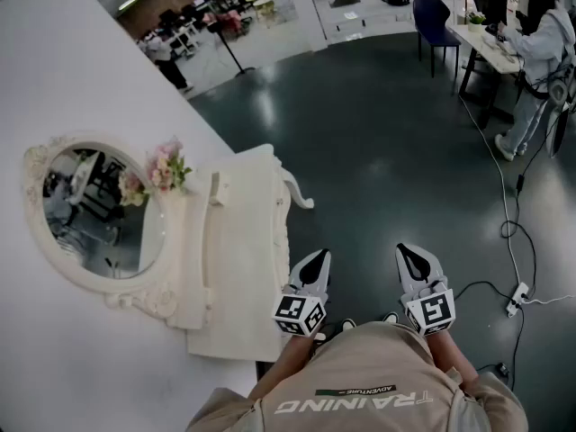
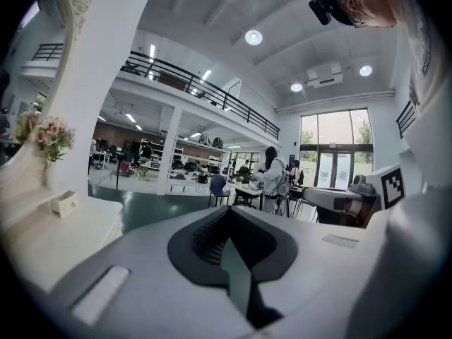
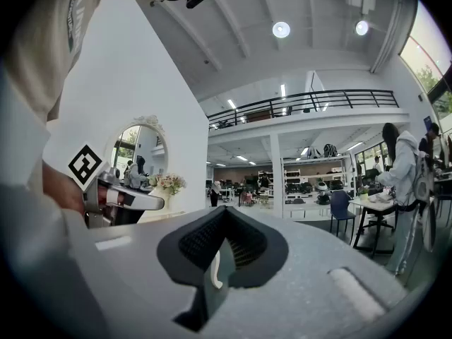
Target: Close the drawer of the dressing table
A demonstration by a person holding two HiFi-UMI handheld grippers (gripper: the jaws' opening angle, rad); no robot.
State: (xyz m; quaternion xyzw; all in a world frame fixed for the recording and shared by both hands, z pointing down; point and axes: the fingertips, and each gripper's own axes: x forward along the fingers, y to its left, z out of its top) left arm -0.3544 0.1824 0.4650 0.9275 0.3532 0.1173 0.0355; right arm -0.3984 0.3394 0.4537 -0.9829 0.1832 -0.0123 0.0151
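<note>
Hovering beside one white carved dressing table [image 1: 238, 259] with one oval mirror [image 1: 94, 210], the left tool [image 1: 317, 264] and right tool [image 1: 412, 257] sit fully closed, gripping nothing.

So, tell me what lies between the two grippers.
Only bare dark floor lies between the left gripper and the right gripper, as the head view shows.

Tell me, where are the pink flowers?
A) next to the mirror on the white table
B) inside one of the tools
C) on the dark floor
A: the pink flowers stand on the dressing table, right beside the mirror.
</note>
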